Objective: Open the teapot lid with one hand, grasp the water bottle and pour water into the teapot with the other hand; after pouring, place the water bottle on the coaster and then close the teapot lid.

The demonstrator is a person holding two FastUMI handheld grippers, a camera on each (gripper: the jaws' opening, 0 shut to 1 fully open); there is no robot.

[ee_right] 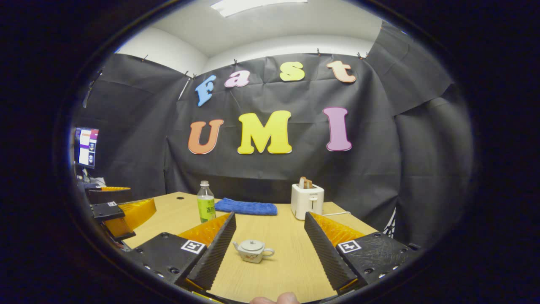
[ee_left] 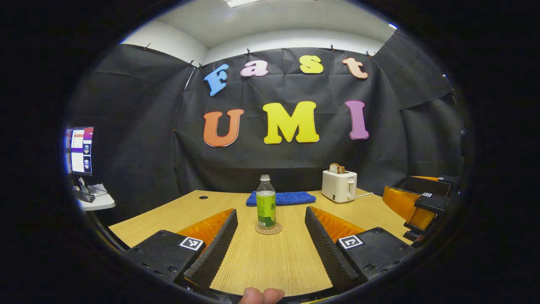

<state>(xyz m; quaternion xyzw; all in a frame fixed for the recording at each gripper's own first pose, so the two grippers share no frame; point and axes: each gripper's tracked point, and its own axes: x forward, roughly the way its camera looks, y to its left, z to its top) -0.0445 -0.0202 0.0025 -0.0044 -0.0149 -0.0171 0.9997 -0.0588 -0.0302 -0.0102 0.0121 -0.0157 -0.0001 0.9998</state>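
Bottle (ee_left: pixel 266 202) upright on coaster (ee_left: pixel 268 229), far of left gripper (ee_left: pixel 270 240), jaws wide. Teapot (ee_right: pixel 252 251) near right gripper (ee_right: pixel 270 245), also wide. Lid (ee_right: pixel 252 243) likely small, fragile: pinch knob.

Both tools, left (ee_left: pixel 270 236) and right (ee_right: pixel 270 242), gape (empty).

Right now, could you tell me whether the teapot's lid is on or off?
On: the lid sits closed atop the teapot, which stands on the table between the right gripper's open fingers.
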